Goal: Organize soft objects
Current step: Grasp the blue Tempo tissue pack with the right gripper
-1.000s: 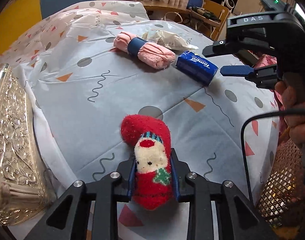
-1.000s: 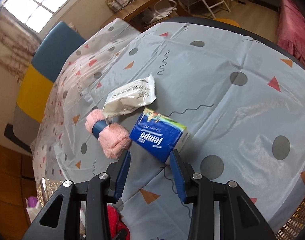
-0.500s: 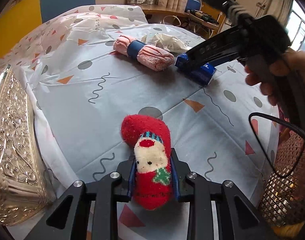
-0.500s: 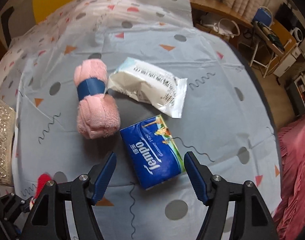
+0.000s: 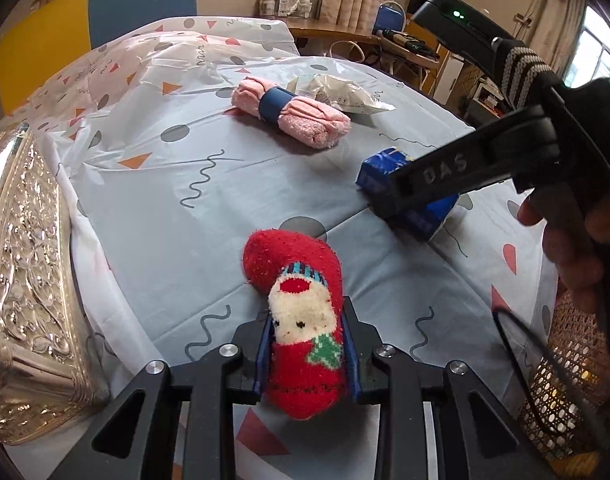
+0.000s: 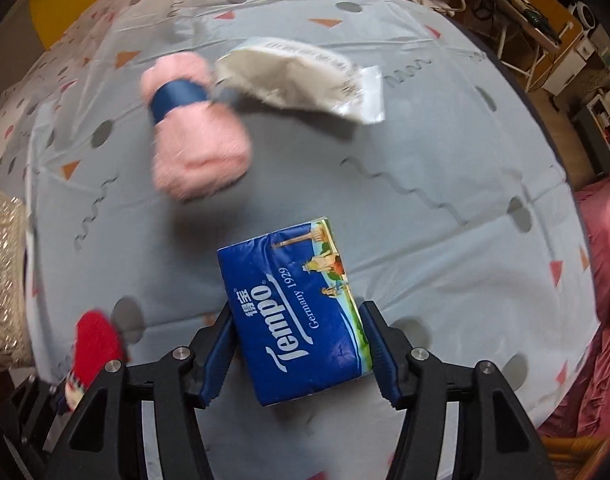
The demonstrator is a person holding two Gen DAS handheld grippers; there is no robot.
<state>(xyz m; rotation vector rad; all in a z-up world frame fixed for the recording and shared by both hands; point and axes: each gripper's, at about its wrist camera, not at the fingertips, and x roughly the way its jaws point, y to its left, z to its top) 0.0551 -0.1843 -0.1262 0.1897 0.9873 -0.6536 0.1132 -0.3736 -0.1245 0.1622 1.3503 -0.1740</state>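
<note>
Left hand-held gripper: its blue pads pinch the red sock at the sides, low over the table. The sock's toe points away from the camera; its lower end hangs just past the pads.

Right hand-held gripper: it points steeply down and straddles the blue tissue pack. Its jaws are closing, with the pack between them. The left pad looks to be at the pack's edge; whether both pads press yet I cannot tell. The pack lies flat on the table.

Step in hand, as I judge it: taking the tissue pack while the sock is already held.

Farther off: the pink rolled towel with a blue band, and beside it a white packet, both untouched on the table.

Next move calls for a firm squeeze on the pack's long sides, then a straight lift. A wicker basket at the right edge may be the place for it.
</note>
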